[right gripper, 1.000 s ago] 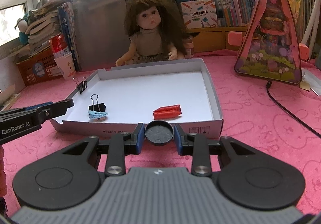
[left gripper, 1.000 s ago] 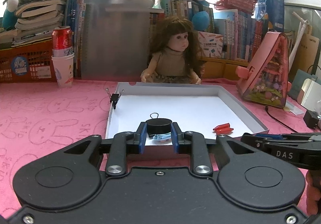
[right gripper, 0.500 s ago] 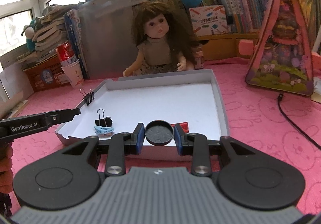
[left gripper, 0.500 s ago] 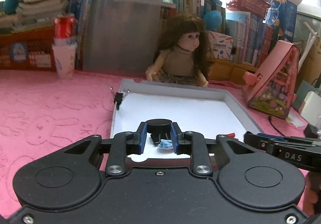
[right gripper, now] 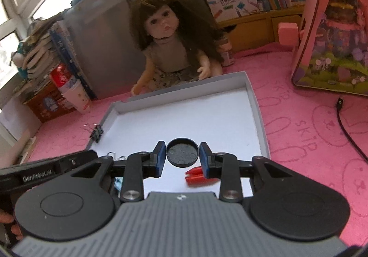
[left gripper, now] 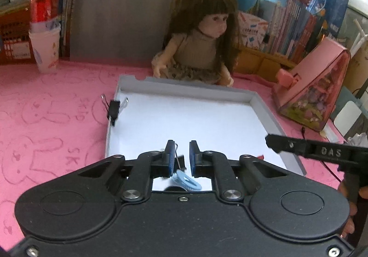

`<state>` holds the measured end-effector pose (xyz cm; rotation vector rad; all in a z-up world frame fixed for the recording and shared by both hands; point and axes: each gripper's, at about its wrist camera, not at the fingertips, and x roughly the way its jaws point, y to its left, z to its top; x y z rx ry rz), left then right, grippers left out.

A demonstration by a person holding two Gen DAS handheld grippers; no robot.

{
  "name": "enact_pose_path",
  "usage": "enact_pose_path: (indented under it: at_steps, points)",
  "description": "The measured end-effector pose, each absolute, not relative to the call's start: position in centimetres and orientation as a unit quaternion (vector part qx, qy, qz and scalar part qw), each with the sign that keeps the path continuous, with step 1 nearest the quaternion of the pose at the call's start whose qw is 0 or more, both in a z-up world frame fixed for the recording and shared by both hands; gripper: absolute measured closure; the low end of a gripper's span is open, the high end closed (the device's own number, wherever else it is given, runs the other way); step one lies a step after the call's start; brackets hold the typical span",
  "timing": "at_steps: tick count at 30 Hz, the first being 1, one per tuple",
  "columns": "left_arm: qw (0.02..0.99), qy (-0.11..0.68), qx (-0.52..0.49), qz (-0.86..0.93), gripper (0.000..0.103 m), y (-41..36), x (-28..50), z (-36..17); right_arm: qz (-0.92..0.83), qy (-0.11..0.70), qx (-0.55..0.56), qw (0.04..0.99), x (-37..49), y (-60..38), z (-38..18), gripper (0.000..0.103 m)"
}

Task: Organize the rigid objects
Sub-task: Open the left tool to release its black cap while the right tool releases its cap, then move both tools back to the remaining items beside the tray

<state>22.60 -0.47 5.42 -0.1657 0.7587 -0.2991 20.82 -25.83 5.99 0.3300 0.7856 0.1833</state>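
Pink rabbit-print cloth covers the table (right gripper: 310,100), with a doll and books at its far edge. On it lies a shallow white cardboard tray (right gripper: 257,105), already containing a red clip (right gripper: 195,176), a pale blue hair clip (left gripper: 186,182) and a black binder clip (left gripper: 180,161) near its front edge; another black binder clip (left gripper: 113,108) grips the left wall. The right gripper (right gripper: 182,158) clamps a round black lid (right gripper: 182,152) above the tray, not yet placed. The left gripper (left gripper: 180,158), angled downward over the near clips, is closed with nothing between its pads.
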Motion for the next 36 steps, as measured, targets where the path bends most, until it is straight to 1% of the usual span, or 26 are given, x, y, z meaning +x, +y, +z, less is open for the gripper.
enact_pose_path:
  at_steps: [2, 5, 11, 12, 13, 14, 15, 16, 17, 18, 21, 26, 36]
  points:
    - [0.914, 0.368, -0.075, -0.153, 0.09, -0.7, 22.0, 5.2, 0.085, 0.382, 0.162, 0.906, 20.8, -26.0, 5.7, 0.067]
    - [0.918, 0.366, -0.04, -0.149, 0.089, -1.5, 21.1, 4.7, 0.092, 0.386, 0.16, 0.904, 20.5, -26.1, 5.3, 0.067]
    - [0.917, 0.372, -0.043, -0.142, 0.089, -2.0, 21.0, 4.1, 0.088, 0.395, 0.16, 0.9, 21.1, -26.1, 4.7, 0.066]
    - [0.917, 0.371, -0.041, -0.141, 0.087, -2.2, 20.9, 4.1, 0.087, 0.396, 0.158, 0.9, 21.3, -26.1, 4.6, 0.065]
    - [0.917, 0.371, -0.04, -0.141, 0.085, -2.3, 20.9, 4.1, 0.087, 0.398, 0.158, 0.899, 21.6, -26.1, 4.5, 0.064]
    - [0.917, 0.372, -0.04, -0.141, 0.081, -2.3, 20.8, 4.0, 0.086, 0.4, 0.159, 0.899, 21.8, -26.1, 4.4, 0.061]
    - [0.916, 0.373, -0.041, -0.141, 0.075, -2.4, 20.7, 4.0, 0.085, 0.399, 0.162, 0.899, 21.9, -26.1, 4.3, 0.055]
    - [0.916, 0.373, -0.04, -0.14, 0.071, -2.4, 20.6, 4.0, 0.083, 0.398, 0.167, 0.898, 21.9, -26.2, 4.2, 0.045]
    - [0.917, 0.372, -0.039, -0.141, 0.066, -2.4, 20.4, 4.1, 0.083, 0.396, 0.172, 0.898, 21.9, -26.3, 4.2, 0.043]
    - [0.917, 0.37, -0.036, -0.141, 0.062, -2.4, 20.2, 4.1, 0.084, 0.394, 0.176, 0.898, 21.8, -26.4, 4.2, 0.042]
    - [0.919, 0.368, -0.031, -0.141, 0.058, -2.4, 19.6, 4.3, 0.084, 0.39, 0.172, 0.901, 21.0, -26.4, 4.4, 0.039]
    - [0.92, 0.364, -0.02, -0.147, 0.055, -2.6, 17.7, 4.3, 0.096, 0.371, 0.146, 0.912, 18.6, -26.5, 5.2, 0.033]
    - [0.924, 0.35, 0.004, -0.154, 0.053, -3.1, 13.5, 4.7, 0.118, 0.336, 0.078, 0.931, 12.9, -25.2, 6.6, 0.026]
